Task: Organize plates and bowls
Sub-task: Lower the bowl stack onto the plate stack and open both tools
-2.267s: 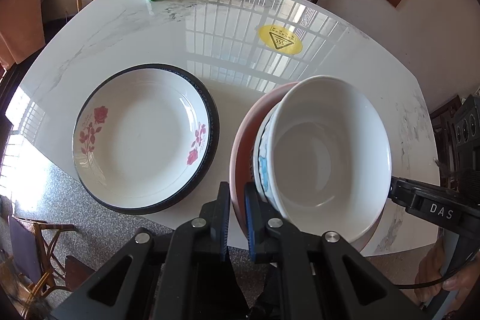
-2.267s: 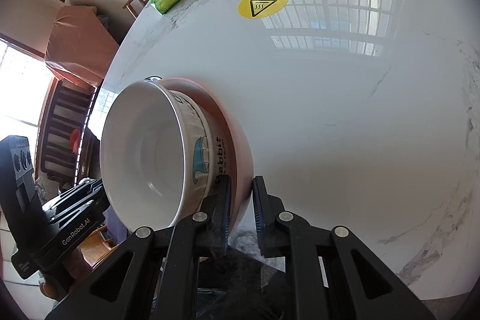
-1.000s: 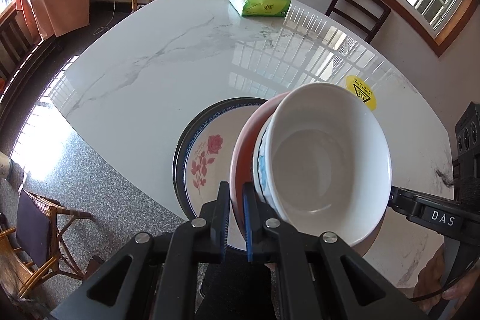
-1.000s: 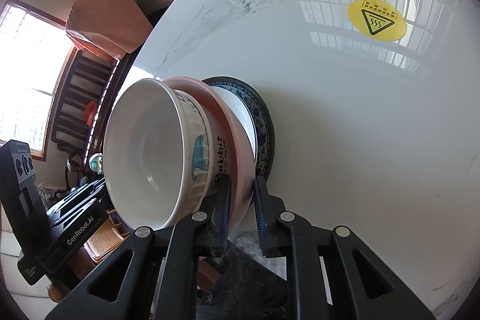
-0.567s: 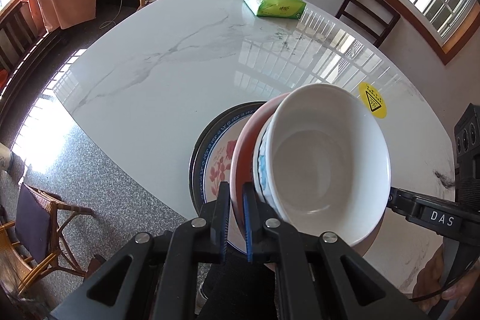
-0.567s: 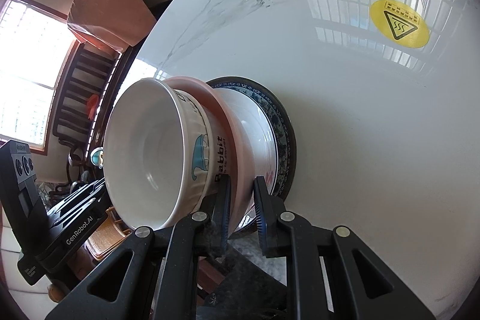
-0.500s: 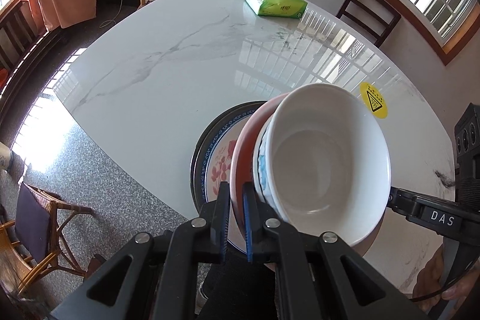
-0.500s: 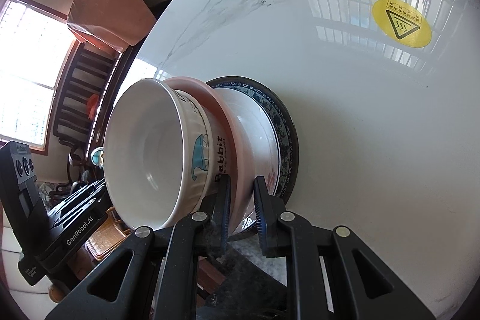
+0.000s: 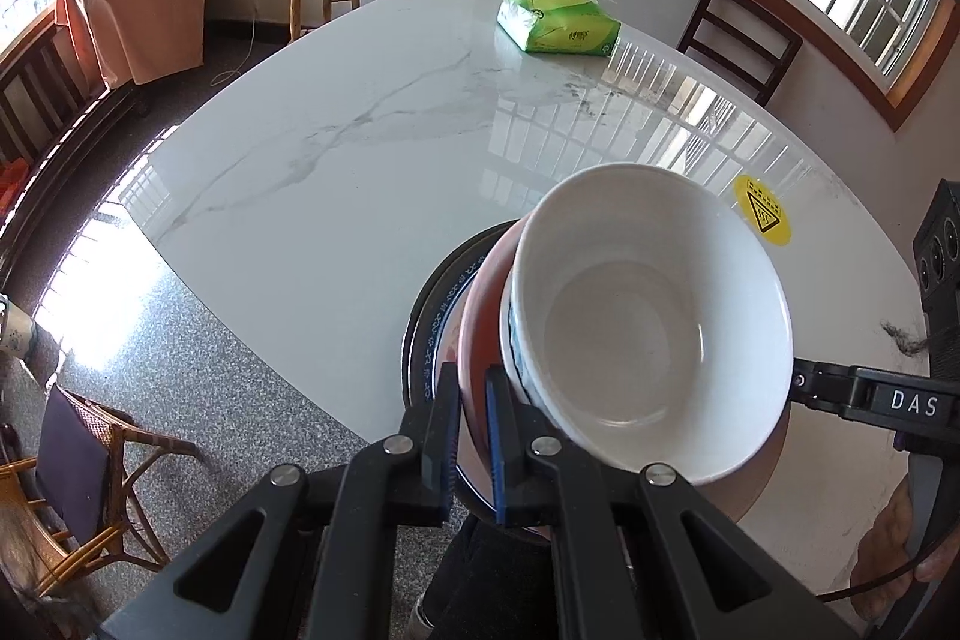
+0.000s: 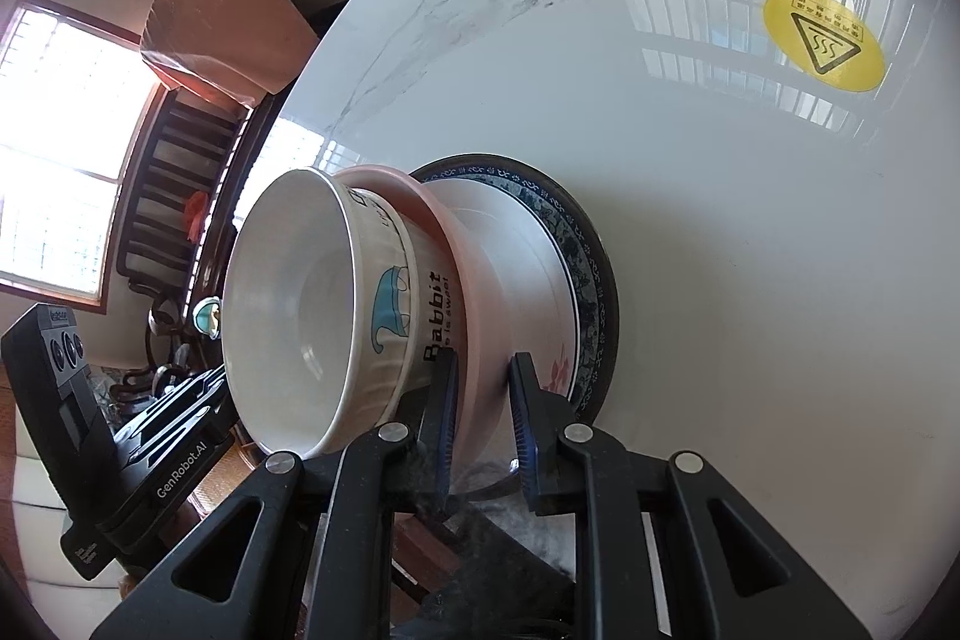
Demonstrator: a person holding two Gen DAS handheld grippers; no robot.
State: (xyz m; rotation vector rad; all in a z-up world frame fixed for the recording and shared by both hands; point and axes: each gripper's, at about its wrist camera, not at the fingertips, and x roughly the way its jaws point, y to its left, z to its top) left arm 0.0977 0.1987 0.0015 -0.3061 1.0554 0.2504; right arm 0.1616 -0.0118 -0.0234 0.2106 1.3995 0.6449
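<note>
Two grippers share one load: the left gripper (image 9: 467,436) is clamped tight on the near rim of the pink plate (image 9: 480,340), and the right gripper (image 10: 485,415) pinches the same plate's rim from the opposite side, its jaws standing slightly wider than the left's but with the rim between the pads. White bowl (image 9: 651,322) sits in the pink plate, carried along with it. Below and just behind the pair lies the blue-rimmed plate (image 10: 591,280), flat on the marble table (image 9: 360,172) near its front edge; the pink plate appears to be over it and at or near contact, though I cannot tell whether it is fully seated. Step in hand, as I judge it: stacking the pink plate with its bowl onto the blue-rimmed plate. Next move calls for levelling the load, centring it in the lower plate's well, then easing both grips off together so the bowl does not slide. Pink plate: plain, smooth, shallow. Bowl: deep, white inside, ribbed outside with a blue cartoon motif and the word "Rabbit". Lower plate: white well, red flower print, dark patterned border. Tissue pack (image 9: 558,25) and yellow sticker (image 10: 822,40) lie well apart, farther back.
</note>
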